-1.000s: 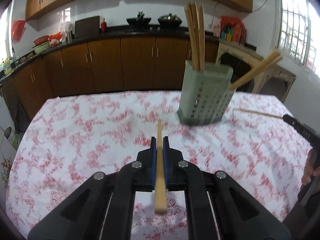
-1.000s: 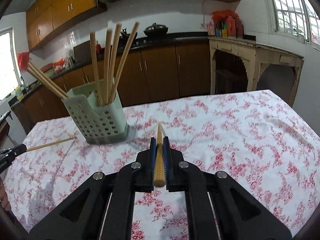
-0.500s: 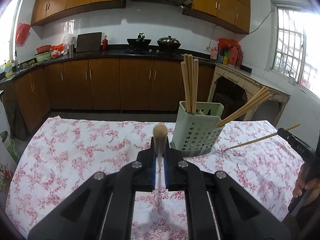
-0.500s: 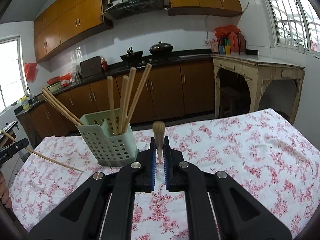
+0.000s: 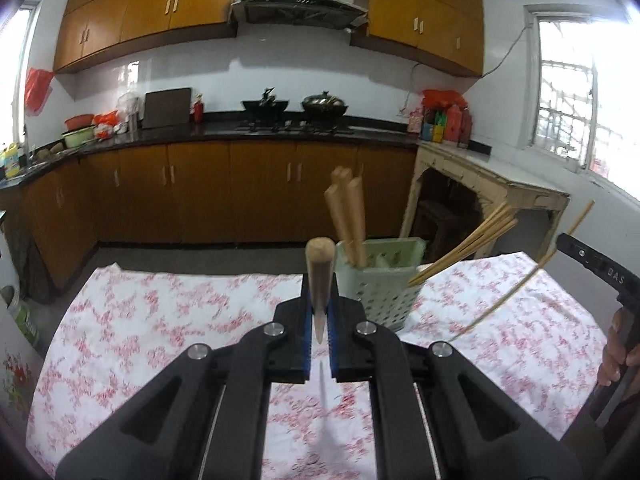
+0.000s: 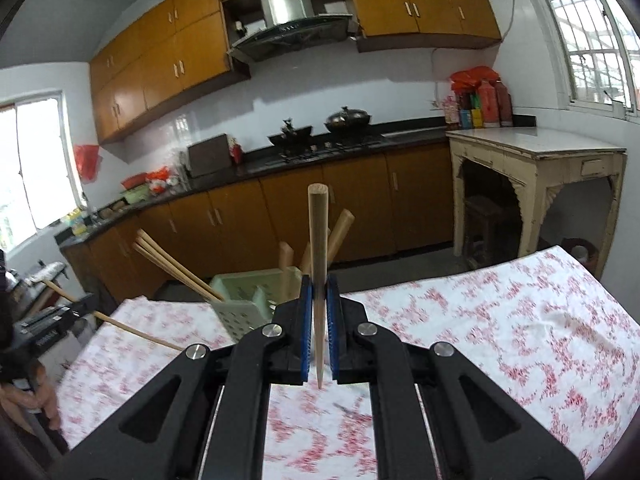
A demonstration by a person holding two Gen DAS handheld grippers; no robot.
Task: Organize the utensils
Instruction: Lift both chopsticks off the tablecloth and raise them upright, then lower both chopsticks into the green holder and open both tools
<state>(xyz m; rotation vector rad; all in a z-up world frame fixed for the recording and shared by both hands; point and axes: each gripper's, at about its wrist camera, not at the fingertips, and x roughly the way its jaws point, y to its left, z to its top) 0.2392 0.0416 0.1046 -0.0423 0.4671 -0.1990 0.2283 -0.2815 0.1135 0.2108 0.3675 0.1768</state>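
Two hand-held grippers hang above a table spread with a red-and-white floral cloth in a kitchen of orange-brown cabinets. The left gripper is clamped on a single wooden chopstick, its blue-lined pads pressed to either side and the thick rounded end standing up just ahead of the fingers. Just beyond and slightly right of that gripper sits a pale green perforated utensil holder on the cloth, with several chopsticks upright in its near compartment and a bundle leaning out over its right side. The right gripper likewise grips one chopstick, held nearly upright with the blunt end high and the pointed tip below the pads. From this gripper the utensil holder lies just ahead and to the left, partly hidden behind the left finger. The other gripper's chopstick crosses low at far left, where a hand shows at the frame's edge.
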